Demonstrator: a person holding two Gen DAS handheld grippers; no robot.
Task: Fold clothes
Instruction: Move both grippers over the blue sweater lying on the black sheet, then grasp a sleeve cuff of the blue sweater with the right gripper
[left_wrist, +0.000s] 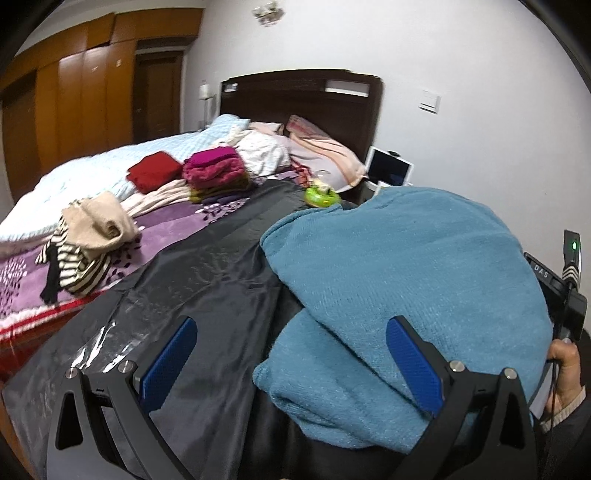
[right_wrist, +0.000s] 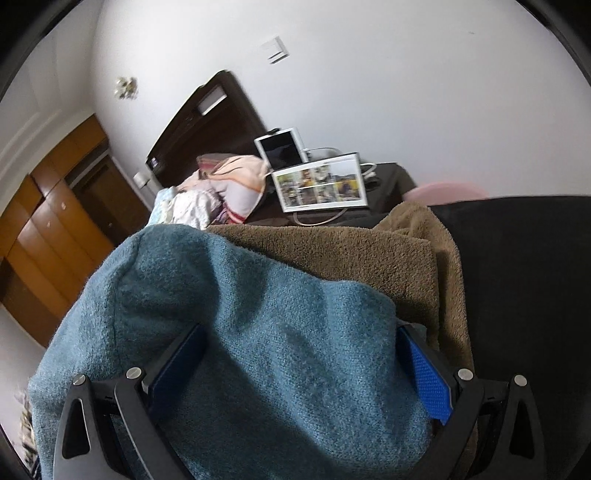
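Observation:
A teal knit sweater (left_wrist: 399, 266) lies folded in a thick bundle on a black sheet (left_wrist: 207, 277) spread over the bed. My left gripper (left_wrist: 291, 325) is open just above the bundle's near left edge, with its right pad (left_wrist: 413, 362) over the knit and its left pad over the sheet. In the right wrist view the same sweater (right_wrist: 258, 314) fills the gap of my right gripper (right_wrist: 301, 328). Its jaws stand wide apart, and the knit covers the fingertips. A brown fleece garment (right_wrist: 351, 258) lies behind the sweater.
Folded magenta clothes (left_wrist: 214, 168), a red folded piece (left_wrist: 153, 171) and a beige and striped heap (left_wrist: 92, 229) sit on the bed to the left. A green object (left_wrist: 321, 195), a tablet (right_wrist: 282, 149) and a photo frame (right_wrist: 321, 184) are near the headboard (left_wrist: 303, 96). A hand (left_wrist: 565, 373) is at the right edge.

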